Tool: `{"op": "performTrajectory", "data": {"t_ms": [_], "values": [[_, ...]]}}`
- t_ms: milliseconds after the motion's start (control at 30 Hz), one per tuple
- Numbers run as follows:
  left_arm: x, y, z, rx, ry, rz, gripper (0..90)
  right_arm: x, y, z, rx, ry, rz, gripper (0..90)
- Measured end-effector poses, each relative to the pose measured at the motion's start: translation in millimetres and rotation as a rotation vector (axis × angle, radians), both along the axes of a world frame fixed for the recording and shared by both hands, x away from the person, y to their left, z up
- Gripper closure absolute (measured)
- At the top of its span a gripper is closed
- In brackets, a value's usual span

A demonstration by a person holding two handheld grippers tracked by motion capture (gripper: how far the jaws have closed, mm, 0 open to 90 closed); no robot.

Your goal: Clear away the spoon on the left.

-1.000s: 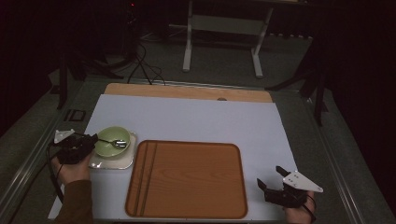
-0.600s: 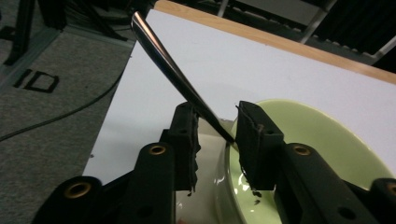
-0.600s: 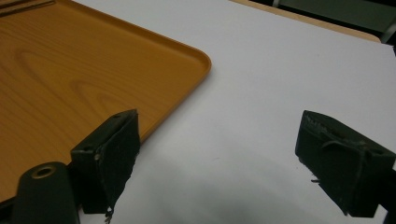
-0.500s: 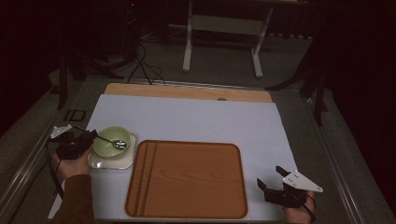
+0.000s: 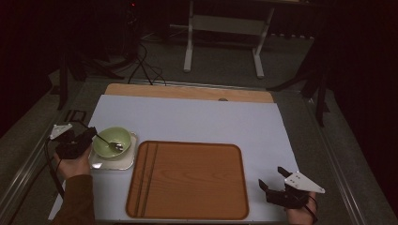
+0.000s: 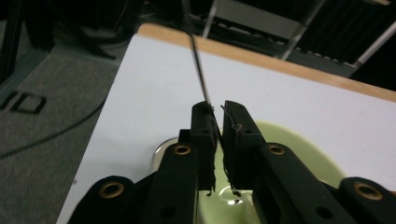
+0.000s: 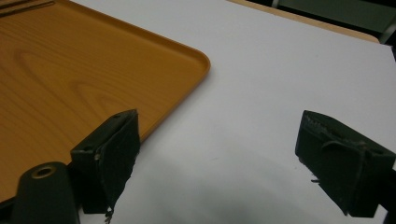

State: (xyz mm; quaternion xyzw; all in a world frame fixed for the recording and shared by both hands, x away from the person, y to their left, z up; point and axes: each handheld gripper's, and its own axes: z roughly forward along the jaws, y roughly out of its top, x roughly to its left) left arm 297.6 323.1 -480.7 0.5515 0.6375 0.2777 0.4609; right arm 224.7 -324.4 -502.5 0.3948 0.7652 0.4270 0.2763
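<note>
Jaws pinching a spoon (image 5: 109, 142) handle, the left gripper (image 6: 215, 122) is working over the green bowl (image 5: 112, 142); lifting straight up seems wisest. The right gripper (image 7: 219, 158) is idling wide open, holding nothing.

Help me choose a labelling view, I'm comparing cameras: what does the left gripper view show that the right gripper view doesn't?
Left gripper view: the left gripper shut on a thin spoon handle, over a green bowl. Right gripper view: the right gripper open, near a wooden tray corner. Both: the white table surface.
</note>
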Motion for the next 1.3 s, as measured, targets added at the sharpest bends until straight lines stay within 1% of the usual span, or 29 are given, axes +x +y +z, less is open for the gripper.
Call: {"op": "performTrajectory", "data": {"t_ms": [33, 67, 133, 200, 233, 267, 333, 400, 533, 733, 800, 900, 1033, 1200, 1233, 1267, 1300], "values": [[0.0, 0.0, 0.0, 0.000, 0.000, 0.000, 85.7, 0.0, 0.0, 0.0, 0.000, 0.000, 0.000, 13.8], [-1.2, -4.2, 5.8, 0.008, -0.025, -0.030, 85.7, 0.0, 0.1, 0.0, 0.000, 0.000, 0.000, 13.8], [-1.3, -7.4, 8.8, 0.008, -0.040, -0.051, 88.5, -0.1, 0.3, 0.1, -0.001, 0.000, 0.000, 13.8], [-0.6, -11.2, 10.7, 0.021, -0.045, -0.067, 89.0, -0.2, 0.1, 0.1, 0.000, 0.000, 0.000, 13.8], [-0.6, -11.2, 10.7, 0.021, -0.045, -0.067, 89.2, -0.2, 0.1, 0.1, 0.000, 0.000, 0.000, 13.8], [0.0, -14.7, 11.4, 0.028, -0.048, -0.089, 89.2, -0.2, 0.0, 0.1, 0.000, 0.000, -0.001, 13.8], [0.2, -17.4, 11.5, 0.036, -0.054, -0.097, 89.5, -0.2, -0.1, 0.2, 0.000, 0.000, 0.000, 13.8], [0.0, -20.9, 12.5, 0.059, -0.055, -0.104, 89.6, -0.3, -0.1, 0.3, 0.000, 0.000, 0.000, 13.8], [-1.9, -22.5, 16.9, 0.071, -0.071, -0.110, 89.7, -0.5, -0.4, 0.6, 0.003, -0.001, -0.002, 13.8], [-6.8, -25.7, 32.5, 0.106, -0.110, -0.135, 89.6, -0.4, 0.0, 0.4, 0.001, -0.001, 0.000, 13.8], [-8.0, -27.9, 37.7, 0.124, -0.120, -0.145, 89.6, -0.3, 0.1, 0.4, 0.000, -0.001, 0.000, 13.8], [-9.6, -31.3, 44.8, 0.135, -0.133, -0.164, 89.5, -0.3, 0.2, 0.3, 0.000, -0.001, 0.000, 13.8], [-11.7, -35.7, 52.9, 0.139, -0.149, -0.189, 89.4, -0.3, 0.1, 0.3, 0.000, -0.001, 0.000, 13.8], [-15.3, -40.8, 61.8, 0.129, -0.170, -0.234, 89.4, -0.3, -0.1, 0.4, 0.000, -0.001, 0.000, 13.8], [-15.3, -40.8, 61.8, 0.129, -0.170, -0.234, 89.4, -0.3, -0.1, 0.4, 0.000, -0.001, 0.000, 13.8], [-17.8, -43.4, 66.4, 0.125, -0.182, -0.257, 89.4, -0.3, 0.0, 0.3, 0.000, -0.001, 0.000, 13.8], [-18.7, -44.4, 68.2, 0.122, -0.186, -0.267, 89.3, -0.3, 0.1, 0.3, 0.000, -0.001, 0.000, 13.8]]}}
